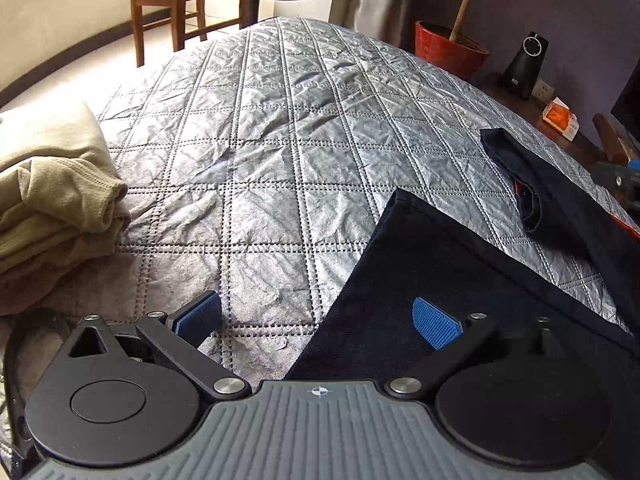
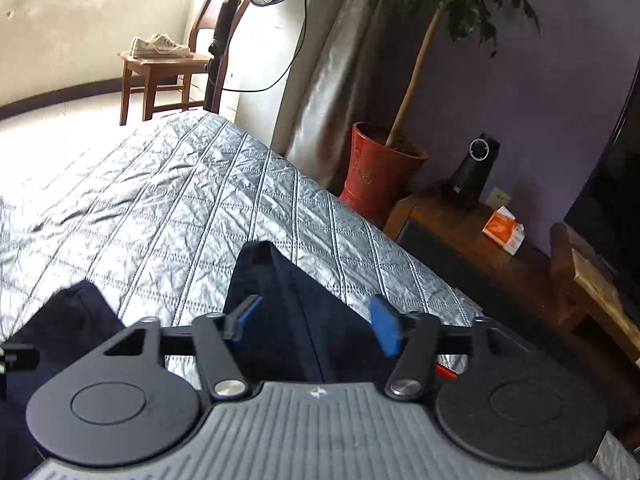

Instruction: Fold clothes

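A big bed with a shiny grey quilt [image 1: 280,152] fills most of both views, and everything here is told from that quilt. The left gripper [image 1: 316,320] hangs over the near edge of the quilt with its two blue pads far apart, so it is open and holds nothing. One pad is over bare quilt and the other is over a dark blue piece of clothing [image 1: 420,280] that lies flat on the near right part of the quilt. A corner of that clothing points toward the middle of the quilt. Another dark strip of the same kind of cloth [image 1: 560,200] lies further to the right, close to the right edge of the quilt, with a bit of red showing in its folds. On the left side of the quilt sits a pile of folded tan clothes [image 1: 56,200]. The right gripper [image 2: 316,324] is over the dark cloth [image 2: 296,304] near the right edge of the quilt. Its blue pads stand apart with the cloth lying under and between them, and they do not squeeze it, so it is open too. Past the far end of the quilt is a wooden chair [image 2: 156,76] with white shoes [image 2: 160,46] on it. Off the right side of the quilt stand a red plant pot [image 2: 380,172], a black speaker [image 2: 474,168] and an orange box [image 2: 504,230] on a brown cabinet.
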